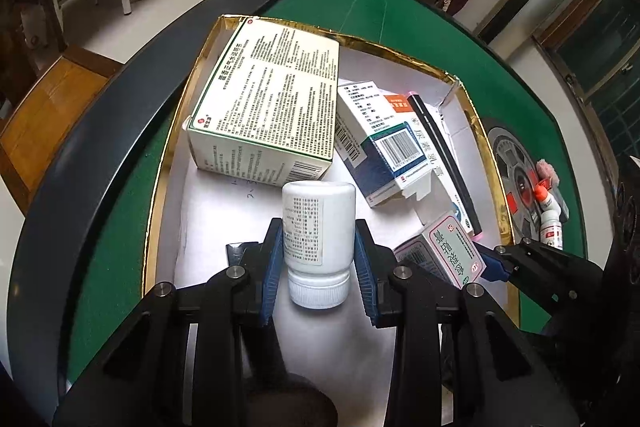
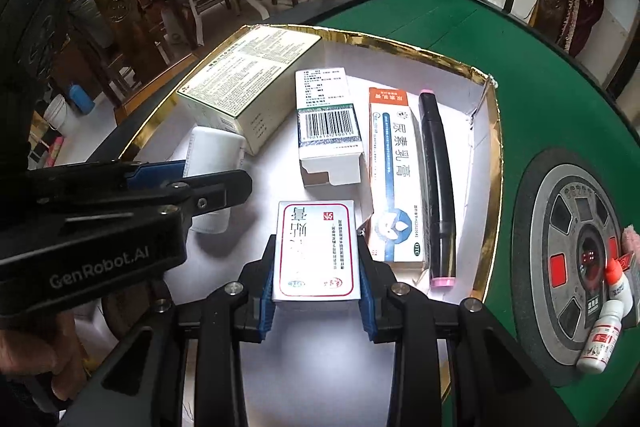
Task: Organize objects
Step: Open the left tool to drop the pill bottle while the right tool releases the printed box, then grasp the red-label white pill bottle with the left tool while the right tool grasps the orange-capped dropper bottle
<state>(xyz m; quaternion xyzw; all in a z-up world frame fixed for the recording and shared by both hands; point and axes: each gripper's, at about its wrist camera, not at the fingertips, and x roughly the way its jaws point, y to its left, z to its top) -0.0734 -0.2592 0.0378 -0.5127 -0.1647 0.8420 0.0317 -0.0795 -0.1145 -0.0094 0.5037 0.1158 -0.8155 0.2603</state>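
The left gripper (image 1: 316, 259) is clamping a white pill bottle (image 1: 318, 243) between its blue pads, narrowed to the bottle's width, with the ribbed cap pointing back toward the camera. The bottle is hanging over the white floor of a gold-rimmed cardboard tray (image 1: 176, 131), near the tray's near edge. The right gripper (image 2: 316, 267) is likewise closed on a small white box with a red border (image 2: 316, 251), gripping it by its two long sides and holding it over the near middle of the same tray.

The tray is sitting on the green felt of the table (image 2: 540, 75), toward its left edge. Inside it, a large green-edged box (image 1: 272, 95) is lying against the far left corner. Beside that, a blue-and-white box with a barcode (image 2: 326, 123) is lying with its end flap open. Next to it, an orange-and-white cream box (image 2: 394, 179) is lying lengthwise, and a black tube with pink ends (image 2: 438, 187) is lying just beside it, along the tray's right wall.

Outside the tray, on the round grey panel (image 2: 568, 211) in the middle of the table, two small white dropper bottles (image 2: 604, 327) are lying together.
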